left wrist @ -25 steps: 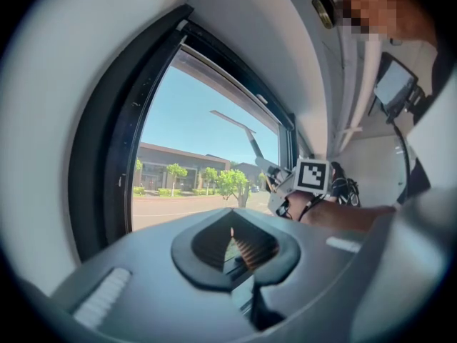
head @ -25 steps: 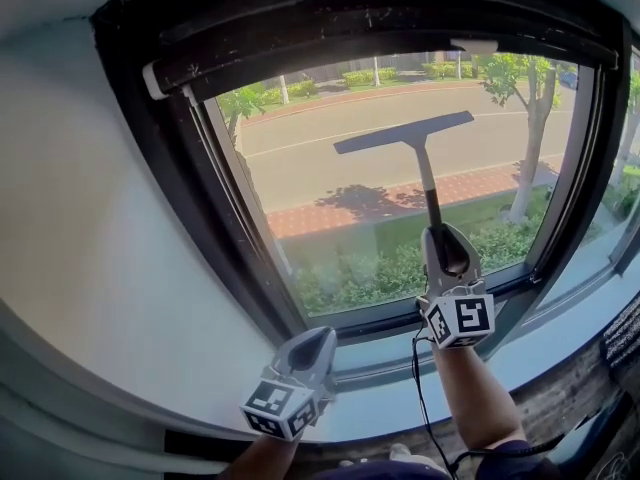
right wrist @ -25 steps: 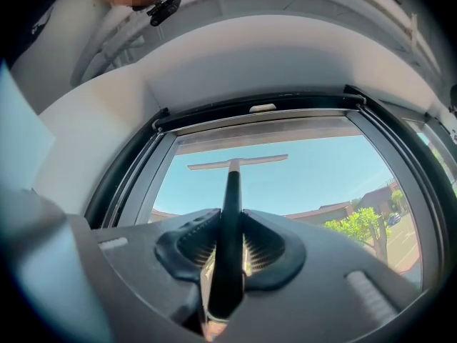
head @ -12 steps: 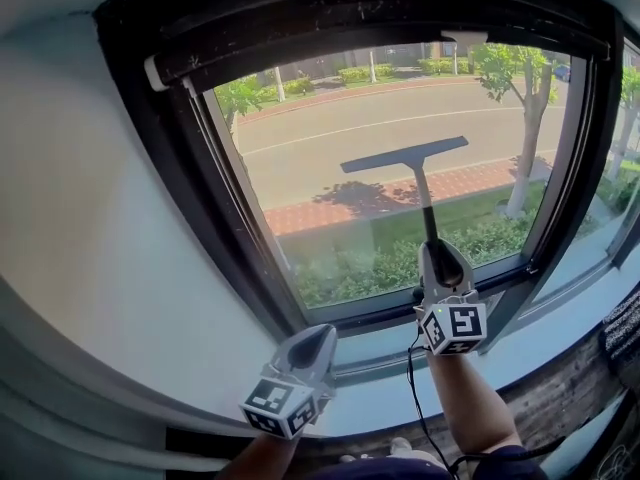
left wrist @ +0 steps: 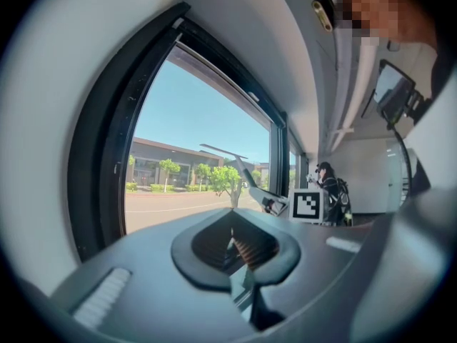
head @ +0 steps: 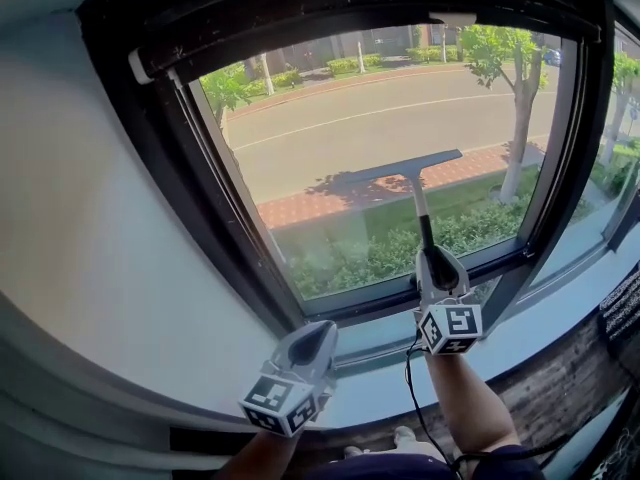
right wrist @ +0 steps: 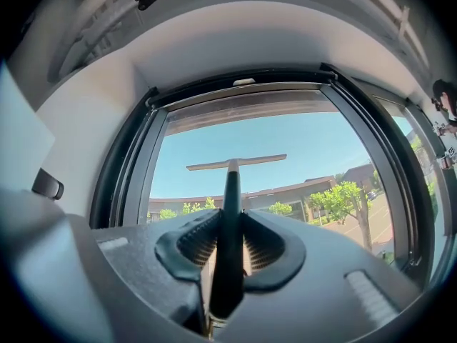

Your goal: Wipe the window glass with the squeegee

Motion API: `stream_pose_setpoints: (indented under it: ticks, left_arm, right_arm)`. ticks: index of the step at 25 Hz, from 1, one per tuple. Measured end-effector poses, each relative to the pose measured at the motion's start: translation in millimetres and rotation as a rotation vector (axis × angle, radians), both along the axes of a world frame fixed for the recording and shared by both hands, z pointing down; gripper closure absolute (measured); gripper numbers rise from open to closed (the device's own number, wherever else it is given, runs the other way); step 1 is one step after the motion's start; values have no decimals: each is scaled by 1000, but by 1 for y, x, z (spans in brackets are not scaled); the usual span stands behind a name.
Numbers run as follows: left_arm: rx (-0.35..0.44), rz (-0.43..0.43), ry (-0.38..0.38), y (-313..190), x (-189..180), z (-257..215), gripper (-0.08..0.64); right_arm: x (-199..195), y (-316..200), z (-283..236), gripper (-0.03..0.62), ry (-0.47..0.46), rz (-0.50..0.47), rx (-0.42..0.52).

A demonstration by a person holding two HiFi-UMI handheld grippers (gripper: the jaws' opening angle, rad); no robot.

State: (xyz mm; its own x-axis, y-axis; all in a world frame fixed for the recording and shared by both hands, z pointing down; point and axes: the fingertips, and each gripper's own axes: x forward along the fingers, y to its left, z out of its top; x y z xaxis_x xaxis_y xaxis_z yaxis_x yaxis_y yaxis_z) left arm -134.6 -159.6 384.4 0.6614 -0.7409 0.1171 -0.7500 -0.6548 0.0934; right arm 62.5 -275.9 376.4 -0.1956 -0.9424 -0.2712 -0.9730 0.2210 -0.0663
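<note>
The right gripper (head: 433,260) is clamped on the lower end of the squeegee (head: 421,213), its jaws pressed to either side of the dark handle, which stands up from between the ribbed pads (right wrist: 202,243). From there the handle runs up to the blade (head: 395,171), which lies against the glass (head: 330,108) in the lower half of the pane, a little right of centre. The blade sits tilted, its left end lower than its right. The gripper itself is just above the bottom rail of the black frame (head: 185,168), with the person's forearm (head: 465,398) reaching up from below and a thin black cable (head: 410,388) hanging beside it. The left gripper (head: 320,334) is held low and to the left, down by the pale sill (head: 560,303) and near the grey wall (head: 80,228), well apart from the squeegee. Its jaws are drawn together with nothing between them, and it points up toward the lower left corner of the window. Through the pane I can see a road (head: 380,118), a strip of brick paving (head: 300,208), a hedge (head: 360,258) and a tree (head: 515,118) in bright sun.
</note>
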Motion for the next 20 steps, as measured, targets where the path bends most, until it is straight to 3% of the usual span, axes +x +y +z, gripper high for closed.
stream_pose_setpoints:
  ticks: [20]
  left_arm:
    - [-69, 53, -3, -4, 17, 35, 555]
  right_arm:
    - [13, 9, 103, 494, 9, 8, -191]
